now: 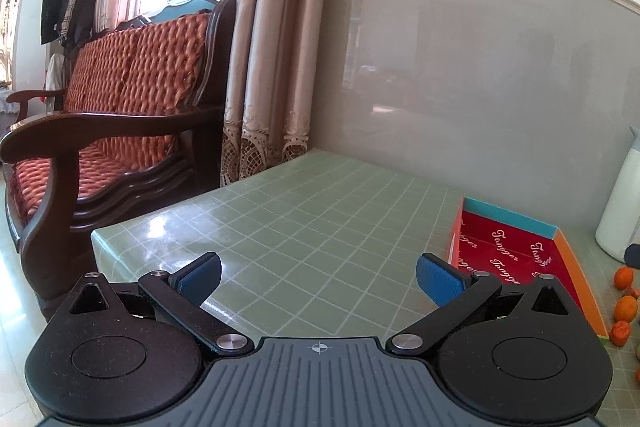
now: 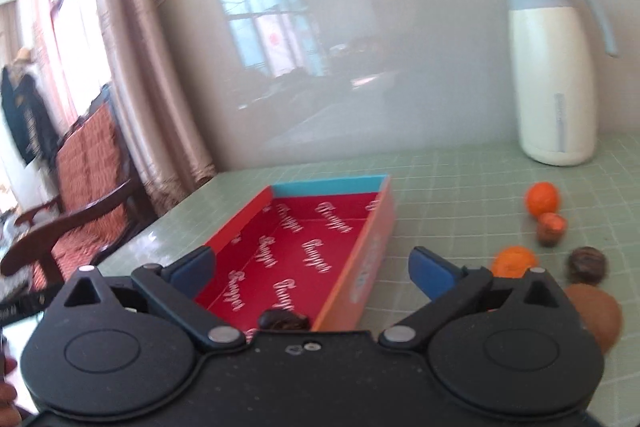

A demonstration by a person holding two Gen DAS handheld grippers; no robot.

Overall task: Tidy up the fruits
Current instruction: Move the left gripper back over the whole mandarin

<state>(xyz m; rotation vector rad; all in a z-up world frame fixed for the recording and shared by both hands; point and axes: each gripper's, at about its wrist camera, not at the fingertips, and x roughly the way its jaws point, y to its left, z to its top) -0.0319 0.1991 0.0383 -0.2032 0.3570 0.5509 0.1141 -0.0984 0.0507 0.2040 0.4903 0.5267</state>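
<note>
A shallow red box (image 2: 304, 251) with an orange side and a blue end lies on the green checked table (image 2: 460, 179). A dark brown fruit (image 2: 285, 319) lies in its near end, half hidden behind my right gripper's body. My right gripper (image 2: 312, 269) hangs open above the box, nothing between its fingers. To the right of the box lie two oranges (image 2: 542, 199) (image 2: 514, 261), a small brown-orange fruit (image 2: 551, 227), a dark walnut-like one (image 2: 587, 263) and a large brown one (image 2: 598, 315). My left gripper (image 1: 318, 281) is open over bare table, left of the red box (image 1: 512, 255). Oranges (image 1: 625, 309) show at the far right.
A white jug (image 2: 556, 75) with a pale blue lid stands at the back right against the glossy grey wall. A wooden sofa (image 1: 120, 131) with orange cushions and a curtain (image 1: 272, 47) stand past the table's left edge. Part of a hand (image 2: 8, 399) shows at the lower left.
</note>
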